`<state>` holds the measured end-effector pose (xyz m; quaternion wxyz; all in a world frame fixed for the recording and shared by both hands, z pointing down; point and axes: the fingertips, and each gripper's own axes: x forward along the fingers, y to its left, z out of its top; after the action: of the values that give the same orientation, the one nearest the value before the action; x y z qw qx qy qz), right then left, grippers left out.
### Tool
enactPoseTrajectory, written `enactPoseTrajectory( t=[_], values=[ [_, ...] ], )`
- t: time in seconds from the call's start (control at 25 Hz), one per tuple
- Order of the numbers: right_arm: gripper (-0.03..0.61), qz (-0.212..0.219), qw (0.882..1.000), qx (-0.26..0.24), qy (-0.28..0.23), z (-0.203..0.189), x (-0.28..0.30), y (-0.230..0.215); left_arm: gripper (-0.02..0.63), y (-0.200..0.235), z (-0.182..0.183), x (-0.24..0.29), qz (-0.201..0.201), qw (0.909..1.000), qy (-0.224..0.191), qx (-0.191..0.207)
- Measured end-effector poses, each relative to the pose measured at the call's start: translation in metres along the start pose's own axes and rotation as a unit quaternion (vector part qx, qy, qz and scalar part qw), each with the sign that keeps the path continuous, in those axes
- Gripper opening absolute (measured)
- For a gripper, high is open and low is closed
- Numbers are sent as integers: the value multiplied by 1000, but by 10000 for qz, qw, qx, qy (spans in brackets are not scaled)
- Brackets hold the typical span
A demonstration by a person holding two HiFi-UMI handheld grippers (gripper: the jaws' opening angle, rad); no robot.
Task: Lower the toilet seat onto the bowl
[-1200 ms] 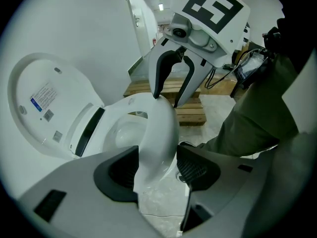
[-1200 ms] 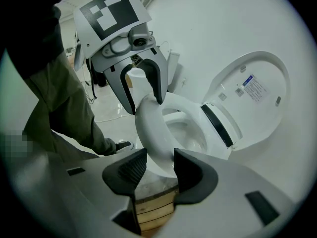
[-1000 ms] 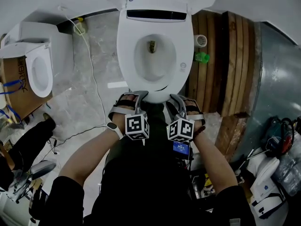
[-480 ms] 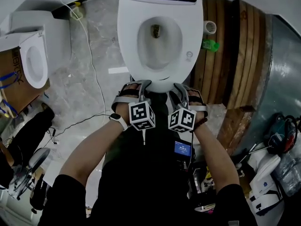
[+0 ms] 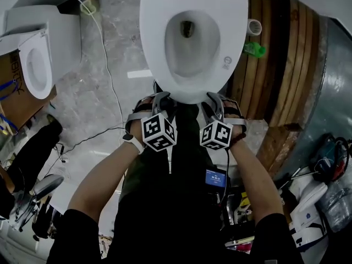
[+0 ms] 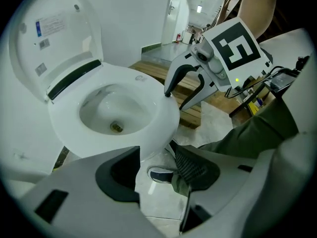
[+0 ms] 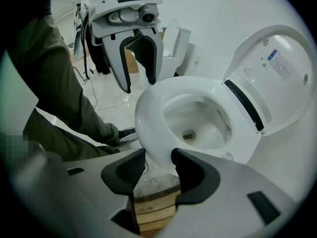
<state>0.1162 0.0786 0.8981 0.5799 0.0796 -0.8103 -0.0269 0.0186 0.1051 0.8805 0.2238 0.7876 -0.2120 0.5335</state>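
The white toilet seat (image 5: 155,43) lies flat on the bowl (image 5: 190,100), and the lid (image 6: 49,38) stands up behind it. Both grippers are at the seat's front edge. My left gripper (image 5: 159,99) is open just below and in front of the rim; in the left gripper view (image 6: 156,172) only floor and a shoe show between its jaws. My right gripper (image 5: 215,101) has just been opening. In the right gripper view (image 7: 158,172) the seat's front rim (image 7: 156,152) dips between its jaws, with a gap at the left pad (image 7: 130,168).
A second white toilet (image 5: 33,65) and a cardboard box (image 5: 8,87) stand at the left. A cable (image 5: 107,76) runs over the grey floor. Wooden planks (image 5: 269,76) lie right of the bowl, and tools (image 5: 324,158) are piled at the far right. The person's shoe (image 6: 158,174) is under the rim.
Both grippers have sunk while keeping to the seat's front edge. The left one has rolled. The toilet now sits higher and larger in the head view.
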Motion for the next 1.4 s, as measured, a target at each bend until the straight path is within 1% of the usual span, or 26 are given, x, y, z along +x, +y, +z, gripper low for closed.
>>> enactPoseTrajectory(
  t=[0.12,0.24,0.52,0.72,0.84,0.96,1.08,1.24,1.4],
  values=[
    [206,39,10000,11,45,-5,10,1,225,-2,-3,7,-40,9998,-22,-186],
    [206,71,9999,5,110,-8,21,3,224,-3,1,11,-79,9994,-152,-313],
    [206,123,9994,18,317,-14,43,4,213,-2,18,11,-181,9960,-656,-578],
    [206,183,9991,26,390,-14,60,4,207,5,13,10,-106,9927,-810,-887],
    [206,246,9988,-65,426,-18,64,5,206,2,8,11,-82,9911,-805,-1053],
    [206,256,9983,-155,493,-21,66,4,204,1,6,9,-7,9913,-786,-1059],
    [199,201,9980,-134,591,-20,63,4,202,2,6,1,83,9914,-808,-1024],
    [199,169,9982,126,558,-16,44,-3,202,5,12,-16,163,9911,-861,-1000],
    [193,-84,9983,384,433,-8,11,-29,201,13,26,-41,294,9905,-970,-932]
  ],
)
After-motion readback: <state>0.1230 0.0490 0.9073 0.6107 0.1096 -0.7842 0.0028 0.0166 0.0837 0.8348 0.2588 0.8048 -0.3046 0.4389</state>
